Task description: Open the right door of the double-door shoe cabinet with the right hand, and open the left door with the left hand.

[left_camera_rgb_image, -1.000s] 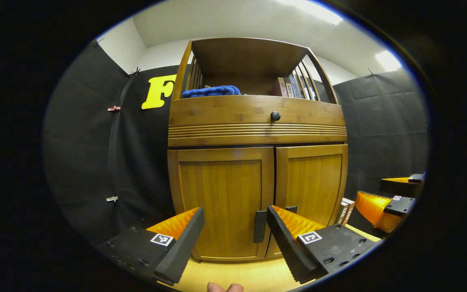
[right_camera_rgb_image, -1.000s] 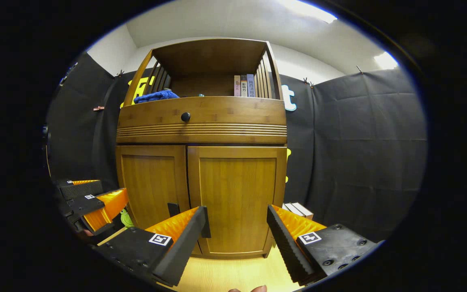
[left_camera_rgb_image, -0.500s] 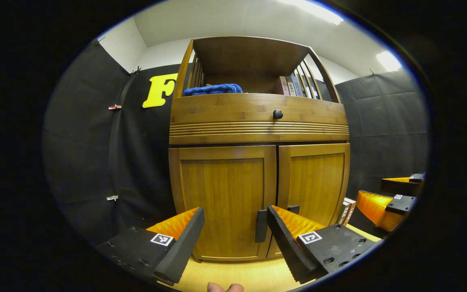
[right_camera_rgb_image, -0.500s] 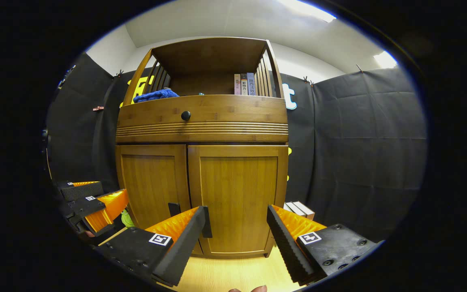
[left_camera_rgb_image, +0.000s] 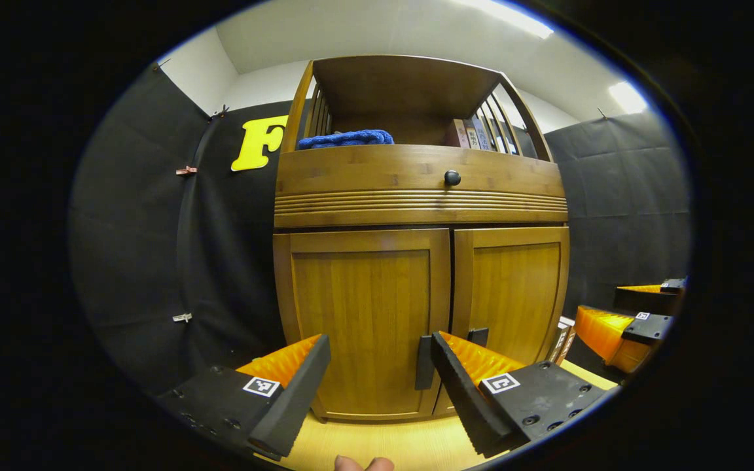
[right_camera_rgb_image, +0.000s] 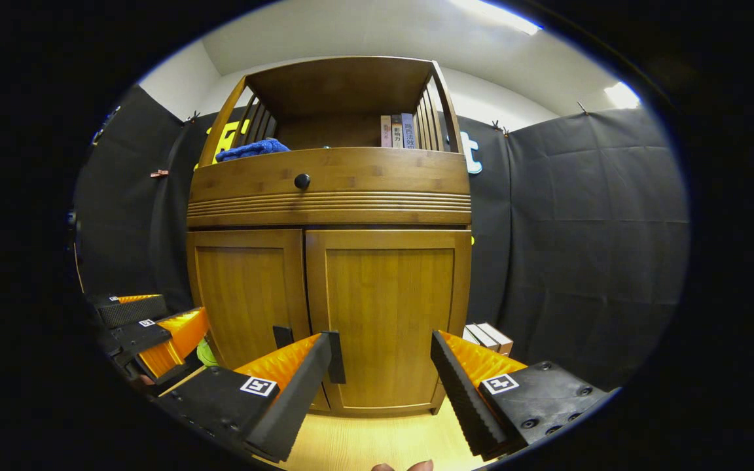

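So far, nothing of the job itself had been done: both doors of the shoe cabinet [left_camera_rgb_image: 419, 196] stood flush and closed. The left gripper [left_camera_rgb_image: 380, 376] hung in front of the left door [left_camera_rgb_image: 360, 320] with its fingers spread wide, nothing between them; that door's dark handle [left_camera_rgb_image: 424, 362] showed just beside the inner edge of one finger, not yet gripped. The right gripper [right_camera_rgb_image: 382, 376] faced the right door [right_camera_rgb_image: 387, 317] the same way, fingers apart and empty, with the right door's handle [right_camera_rgb_image: 335, 356] peeking out next to its near finger. From the left gripper view I could also make out the other gripper off to the side, well apart from the cabinet front. To my eye the approach was nearly complete, and what remained was everything that counted: closing on each handle and swinging the right door, then the left, outward.
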